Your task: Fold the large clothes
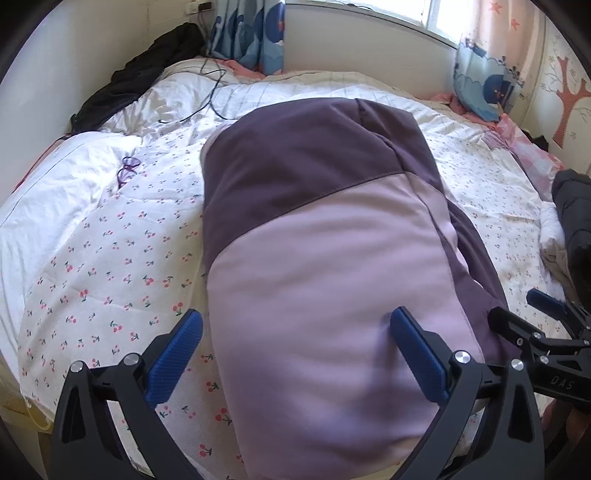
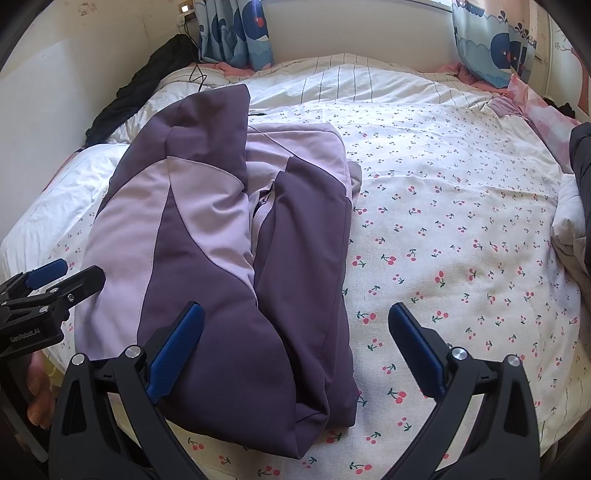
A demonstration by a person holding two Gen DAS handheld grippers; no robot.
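Note:
A large padded jacket in light lilac and dark purple (image 1: 325, 280) lies folded lengthwise on the cherry-print bed cover (image 1: 110, 266); the right wrist view shows it at the left (image 2: 207, 236), both halves side by side. My left gripper (image 1: 295, 354) is open just above the jacket's near lilac end, holding nothing. My right gripper (image 2: 295, 350) is open over the jacket's near right edge, holding nothing. Each gripper shows in the other's view: the right one (image 1: 546, 325), the left one (image 2: 48, 284).
Purple glasses (image 1: 127, 171) lie on the white quilt at the left. A black garment (image 1: 144, 74) and a cable (image 1: 210, 92) lie by the wall. A dark coat (image 1: 576, 218) sits at the right edge. Blue curtains (image 2: 236, 33) hang behind the bed.

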